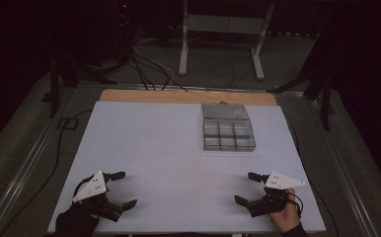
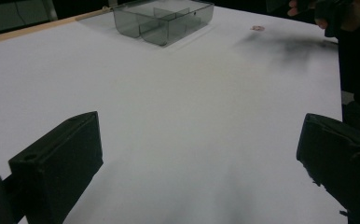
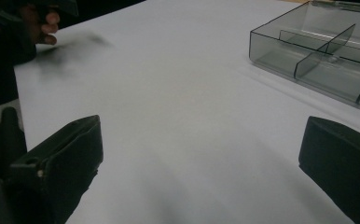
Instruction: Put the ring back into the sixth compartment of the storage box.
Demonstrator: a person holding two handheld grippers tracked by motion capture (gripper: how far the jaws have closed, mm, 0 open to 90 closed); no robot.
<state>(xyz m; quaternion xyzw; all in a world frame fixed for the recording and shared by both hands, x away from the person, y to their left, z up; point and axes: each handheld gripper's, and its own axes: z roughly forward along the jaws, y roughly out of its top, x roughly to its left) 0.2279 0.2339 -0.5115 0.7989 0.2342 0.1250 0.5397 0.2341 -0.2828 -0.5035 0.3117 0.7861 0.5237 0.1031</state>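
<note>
My left gripper and right gripper gape wide, empty; ahead, the smoky clear-plastic compartment box (light, rigid, slippery) wants gripping by its rim.

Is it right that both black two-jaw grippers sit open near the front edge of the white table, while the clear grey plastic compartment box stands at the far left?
Not quite. The clear grey plastic compartment box stands at the far right of the white table, as the high view shows. The rest holds: the left gripper and right gripper both sit open near the front edge.
</note>
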